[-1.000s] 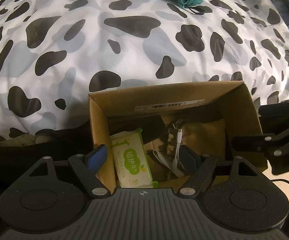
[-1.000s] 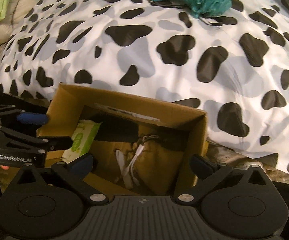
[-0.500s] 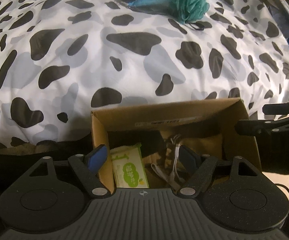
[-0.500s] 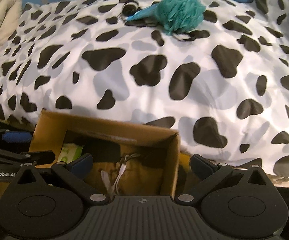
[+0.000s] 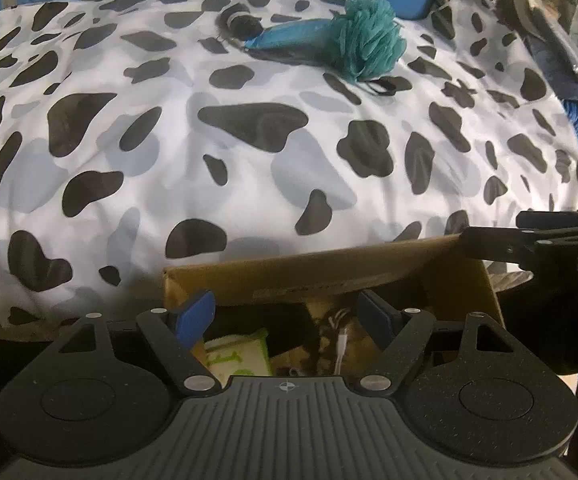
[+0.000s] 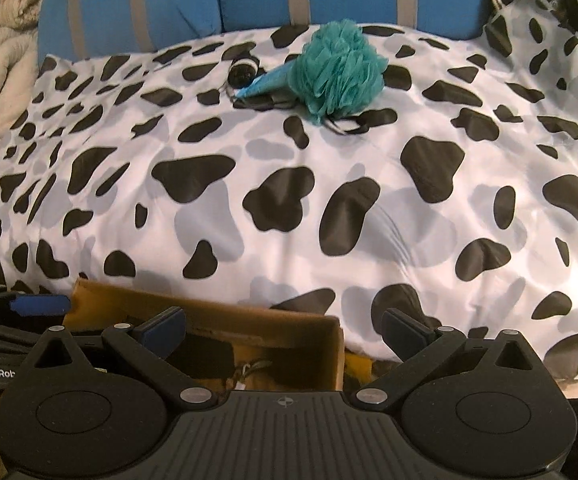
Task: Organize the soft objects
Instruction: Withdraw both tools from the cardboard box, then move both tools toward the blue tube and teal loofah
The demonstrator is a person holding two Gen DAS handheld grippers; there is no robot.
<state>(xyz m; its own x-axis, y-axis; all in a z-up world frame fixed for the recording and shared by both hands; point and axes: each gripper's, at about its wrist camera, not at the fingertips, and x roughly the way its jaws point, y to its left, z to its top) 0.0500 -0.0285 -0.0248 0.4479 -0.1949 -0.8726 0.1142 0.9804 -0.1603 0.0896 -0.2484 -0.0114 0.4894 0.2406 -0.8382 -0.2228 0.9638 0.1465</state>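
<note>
Right wrist view showed the teal mesh pouf [image 6: 339,66] lying near the far edge of the spotted duvet [image 6: 289,184], light and squashy, best pinched through its bunched middle. Cardboard box [image 6: 249,320] sat at the near edge. Right gripper [image 6: 285,330] and left gripper [image 5: 285,316] both gaped wide, empty.
</note>
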